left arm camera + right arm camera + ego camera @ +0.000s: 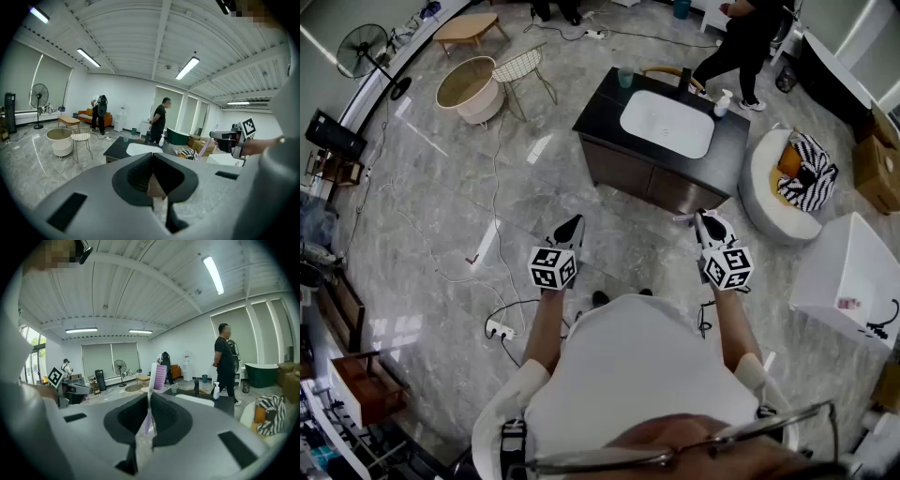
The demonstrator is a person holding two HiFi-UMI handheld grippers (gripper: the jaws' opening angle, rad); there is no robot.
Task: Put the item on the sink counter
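Right claw (149,401) tight on toothbrush (158,375); handle's lower end hidden

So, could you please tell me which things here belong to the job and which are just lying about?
Job: toothbrush, shut in the right gripper; sink counter.
Lying about: pump bottle and cup on the counter; standing fan; wire stool; power strip.

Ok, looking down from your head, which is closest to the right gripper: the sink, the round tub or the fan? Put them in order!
From the right gripper:
1. Sink, just ahead.
2. Round tub, far off left.
3. Fan, top-left corner.
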